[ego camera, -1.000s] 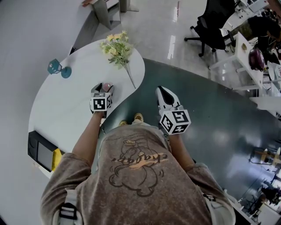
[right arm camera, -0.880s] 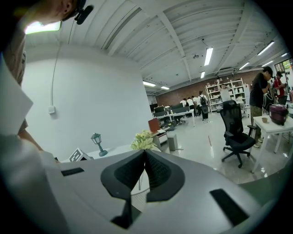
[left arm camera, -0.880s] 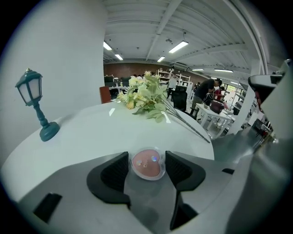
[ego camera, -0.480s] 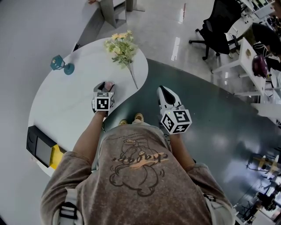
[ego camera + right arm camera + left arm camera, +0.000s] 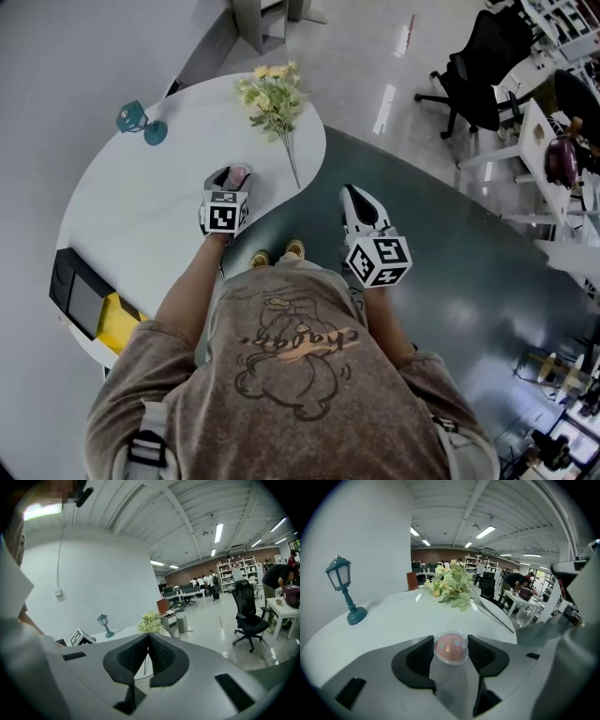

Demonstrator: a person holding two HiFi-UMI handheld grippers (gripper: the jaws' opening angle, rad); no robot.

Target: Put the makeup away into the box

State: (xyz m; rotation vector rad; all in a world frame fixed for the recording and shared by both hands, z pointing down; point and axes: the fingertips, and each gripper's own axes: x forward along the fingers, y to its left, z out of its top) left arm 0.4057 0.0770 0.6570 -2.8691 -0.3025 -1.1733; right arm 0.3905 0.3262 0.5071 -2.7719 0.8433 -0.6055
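A small round clear case of pink makeup [image 5: 451, 648] sits between the black pads of my left gripper [image 5: 451, 651], and both pads press on its sides. In the head view the same pink case [image 5: 238, 175] shows at the tip of the left gripper [image 5: 232, 178], over the near edge of the white table [image 5: 141, 216]. A black box [image 5: 80, 300] with a yellow part beside it stands at the table's left end. My right gripper [image 5: 354, 197] hovers over the dark floor to the right of the table, its jaws [image 5: 148, 637] shut with nothing in them.
A bunch of yellow-green artificial flowers [image 5: 274, 98] lies at the table's far right, its stems reaching towards the near edge. A small teal lantern [image 5: 139, 124] stands at the far left. Office chairs [image 5: 478, 80] and desks stand beyond on the glossy floor.
The head view has shifted a little, so the table sits slightly further right in the picture. Both grippers keep their places, and the pink case stays at the left gripper's tips.
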